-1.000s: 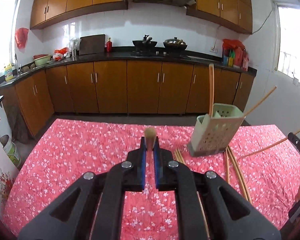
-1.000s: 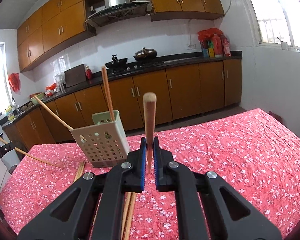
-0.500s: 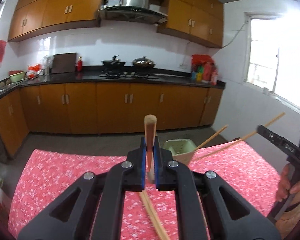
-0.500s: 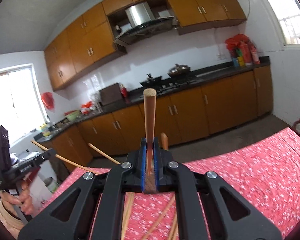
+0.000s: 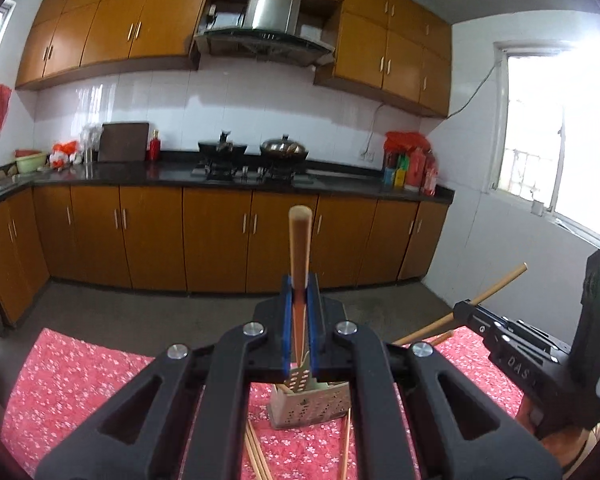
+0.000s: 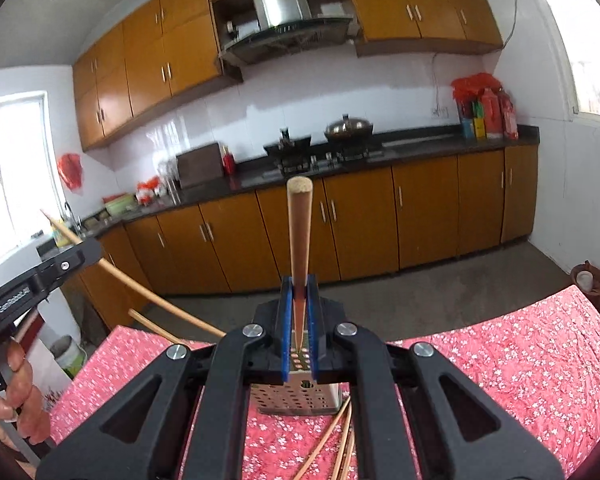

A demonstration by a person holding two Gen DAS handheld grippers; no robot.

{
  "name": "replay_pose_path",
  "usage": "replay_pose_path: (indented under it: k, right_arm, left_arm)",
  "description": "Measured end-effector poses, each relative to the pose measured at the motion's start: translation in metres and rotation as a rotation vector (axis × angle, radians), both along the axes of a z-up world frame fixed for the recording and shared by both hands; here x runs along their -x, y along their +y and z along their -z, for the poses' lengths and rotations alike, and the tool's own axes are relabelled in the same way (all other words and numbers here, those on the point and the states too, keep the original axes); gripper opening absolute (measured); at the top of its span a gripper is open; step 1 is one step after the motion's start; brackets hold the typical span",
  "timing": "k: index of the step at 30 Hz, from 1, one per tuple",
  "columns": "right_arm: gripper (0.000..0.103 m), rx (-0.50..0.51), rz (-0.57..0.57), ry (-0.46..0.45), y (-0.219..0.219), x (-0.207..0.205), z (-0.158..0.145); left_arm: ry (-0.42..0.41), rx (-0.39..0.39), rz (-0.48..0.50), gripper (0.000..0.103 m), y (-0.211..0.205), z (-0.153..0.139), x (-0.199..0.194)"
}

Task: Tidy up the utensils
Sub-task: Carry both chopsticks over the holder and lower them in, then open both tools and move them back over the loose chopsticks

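My left gripper [image 5: 299,292] is shut on a wooden chopstick [image 5: 299,248] that points forward and up. Its thin end sits over the pale perforated utensil holder [image 5: 312,406], which stands on the red floral tablecloth [image 5: 72,384] mostly behind my jaws. My right gripper [image 6: 299,292] is shut on another wooden chopstick [image 6: 299,232], its tip just above the same holder [image 6: 296,400]. The right gripper [image 5: 466,314] shows in the left wrist view with its chopstick [image 5: 496,288]. The left gripper [image 6: 88,252] shows in the right wrist view with its chopstick [image 6: 148,296].
Several loose chopsticks lie on the cloth beside the holder [image 5: 256,456], [image 6: 336,436]. The table's far edge [image 5: 112,354] drops to a grey floor. Brown kitchen cabinets [image 5: 216,236] and a counter with a stove stand beyond.
Both grippers have swung in over the utensil holder, each still holding its chopstick. The holder has gone from off to the side to right under the jaws.
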State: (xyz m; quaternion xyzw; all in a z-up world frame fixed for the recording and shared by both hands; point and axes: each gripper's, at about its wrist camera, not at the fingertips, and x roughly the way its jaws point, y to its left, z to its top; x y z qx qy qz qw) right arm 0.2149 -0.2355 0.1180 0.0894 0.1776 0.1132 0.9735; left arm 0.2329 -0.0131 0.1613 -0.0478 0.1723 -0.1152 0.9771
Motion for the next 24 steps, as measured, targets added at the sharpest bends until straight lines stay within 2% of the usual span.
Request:
replay_pose_path:
  k: [4, 9, 11, 13, 14, 17, 24]
  right_arm:
    - [0.007, 0.024, -0.016, 0.04, 0.012, -0.013, 0.009]
    - [0.008, 0.035, -0.037, 0.079, 0.02, -0.024, 0.017]
    - [0.008, 0.033, -0.04, 0.084, 0.02, -0.024, 0.019]
    - [0.009, 0.031, -0.037, 0.086, 0.018, -0.025, 0.02]
    - [0.012, 0.029, -0.036, 0.087, 0.018, -0.025, 0.02]
    - [0.018, 0.018, -0.028, 0.075, 0.015, -0.023, 0.016]
    - [0.019, 0.013, -0.01, -0.031, 0.002, 0.014, -0.009]
  left_arm:
    - [0.054, 0.002, -0.003, 0.008, -0.007, 0.022, -0.024]
    - [0.101, -0.001, 0.004, 0.008, -0.009, 0.042, -0.037]
    - [0.105, 0.0, 0.008, 0.011, -0.009, 0.046, -0.037]
    - [0.098, -0.008, 0.006, 0.022, -0.01, 0.047, -0.035]
    - [0.091, -0.011, 0.006, 0.024, -0.01, 0.047, -0.034]
    - [0.077, -0.019, 0.005, 0.025, -0.01, 0.045, -0.029]
    - [0.039, -0.005, -0.021, 0.029, 0.002, 0.031, -0.005]
